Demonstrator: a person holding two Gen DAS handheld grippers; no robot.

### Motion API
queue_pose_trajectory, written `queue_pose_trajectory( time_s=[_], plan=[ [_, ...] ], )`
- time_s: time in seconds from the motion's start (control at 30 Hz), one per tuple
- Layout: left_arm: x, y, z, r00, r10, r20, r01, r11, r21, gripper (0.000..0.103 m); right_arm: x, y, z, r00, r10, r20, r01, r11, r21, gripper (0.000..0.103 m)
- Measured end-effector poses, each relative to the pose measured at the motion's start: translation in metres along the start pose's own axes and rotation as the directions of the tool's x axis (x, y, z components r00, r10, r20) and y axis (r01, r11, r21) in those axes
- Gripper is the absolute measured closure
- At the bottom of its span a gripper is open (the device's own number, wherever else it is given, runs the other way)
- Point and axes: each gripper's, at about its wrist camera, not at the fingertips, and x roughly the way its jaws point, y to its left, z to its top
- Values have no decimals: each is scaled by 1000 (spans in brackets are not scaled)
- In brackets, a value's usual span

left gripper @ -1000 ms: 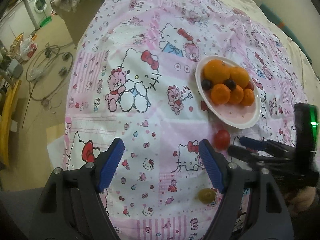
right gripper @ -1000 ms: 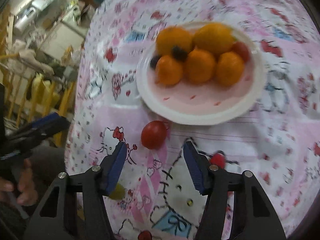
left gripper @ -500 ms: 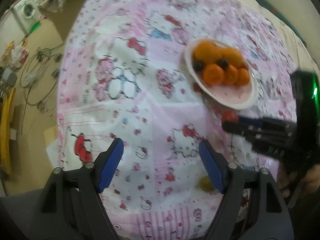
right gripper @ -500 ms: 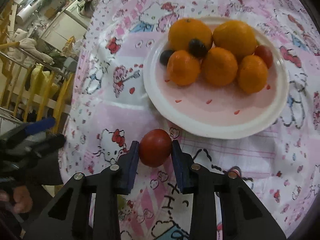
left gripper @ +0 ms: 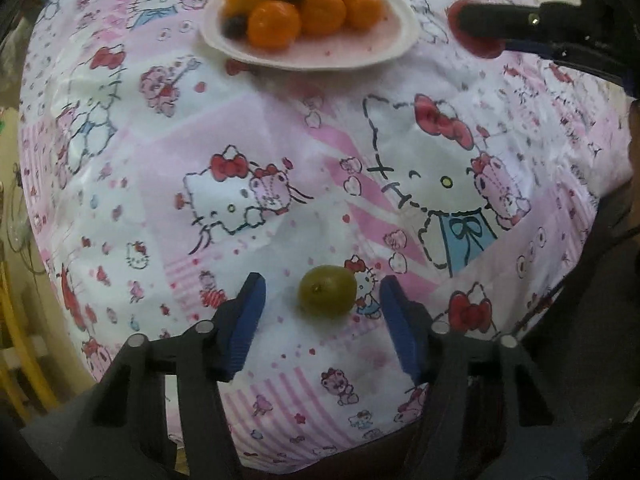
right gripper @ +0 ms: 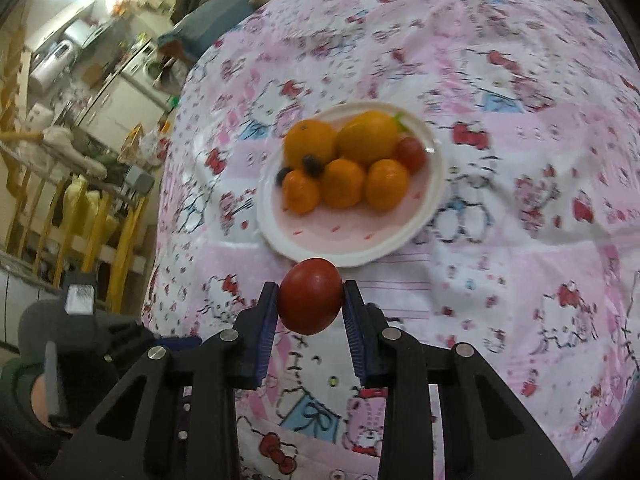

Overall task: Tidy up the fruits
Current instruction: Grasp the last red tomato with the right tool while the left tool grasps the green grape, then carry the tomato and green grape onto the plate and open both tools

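Pink cartoon-cat cloth (left gripper: 280,152) covers the whole desk, and a cluttered room with shelves and yellow rails shows past its far edge in the right wrist view. A white plate (right gripper: 424,208) sits on the cloth and carries several oranges (right gripper: 368,140), a red tomato (right gripper: 409,153) and a couple of dark berries (right gripper: 313,165).

Two fruits are in hand at once. The right tool (right gripper: 310,304) is clamped on a second tomato (right gripper: 310,300), its blue pads pressing both sides, and holds it clear of the cloth just short of the plate's near rim. From the left wrist view the same tomato shows just beside the plate, partly hidden by the tool's dark fingers. The left tool (left gripper: 320,312) points down at a green grape (left gripper: 328,290) that lies on the cloth; its jaws have just been closing and now stand half-wide either side of the grape, with bare cloth showing between each pad and the fruit, so nothing is gripped yet.

The step appears to be gathering the loose fruit onto the plate. Next, the right tool would likely need to carry the tomato over the rim to the bare front of the plate and let go low, so it does not roll. The left tool probably has to close gently on the grape, which looks soft and apt to slip.
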Motion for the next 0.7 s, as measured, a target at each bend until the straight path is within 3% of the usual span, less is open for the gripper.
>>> queue_pose_trajectory(
  time_s=[0.07,0.2,0.33,0.5,0.7],
  plan=[
    [2,-5,3,1000,11,0,-11,1000,11,63,-2,-7,-2,1000,-2,9,2,1000,29,69],
    [6,-14,7,1000,28,-14,-27,999,35,66,-10,-21,-2,999,-24,30,22,998,62,69],
    [4,-20,10,998,54,-12,-54,998,39,79,-17,-32,-4,999,-23,49,18,996,91,69],
    [-2,-26,17,998,60,8,-60,998,35,80,-20,-36,-7,998,-24,57,18,995,99,69],
    [-38,-35,29,989,87,123,-92,995,36,80,-26,-35,-6,997,-23,75,16,995,99,69]
  ],
)
